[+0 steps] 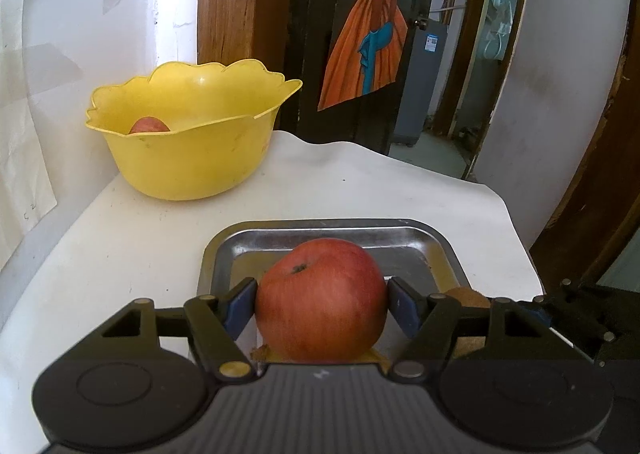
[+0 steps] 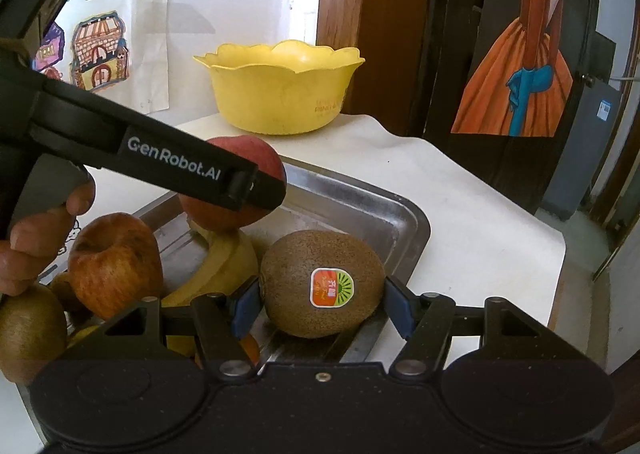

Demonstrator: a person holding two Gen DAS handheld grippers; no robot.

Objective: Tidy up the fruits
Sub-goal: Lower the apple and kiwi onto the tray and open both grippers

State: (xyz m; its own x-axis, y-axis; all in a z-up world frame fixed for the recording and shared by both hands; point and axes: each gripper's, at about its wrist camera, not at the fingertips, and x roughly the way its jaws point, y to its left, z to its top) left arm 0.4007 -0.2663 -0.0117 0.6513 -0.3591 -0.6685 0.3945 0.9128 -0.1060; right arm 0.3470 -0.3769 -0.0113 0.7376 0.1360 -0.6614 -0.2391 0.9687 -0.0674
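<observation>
Left tongs [image 1: 322, 304] clamped on a red apple [image 1: 320, 298], blue pads touching both sides, above the metal tray [image 1: 320, 232]. Right tongs [image 2: 322, 304] closed on a stickered kiwi [image 2: 322, 284] over the same tray. Beside it: a banana [image 2: 224, 266], another apple [image 2: 114, 264], a second kiwi [image 2: 30, 334]. Farther back on the bench [image 1: 360, 182], a yellow bowl [image 1: 192, 158] with one apple inside [image 1: 149, 125].

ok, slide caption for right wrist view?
Right gripper closes on kiwi in tray; bowl behind.
</observation>
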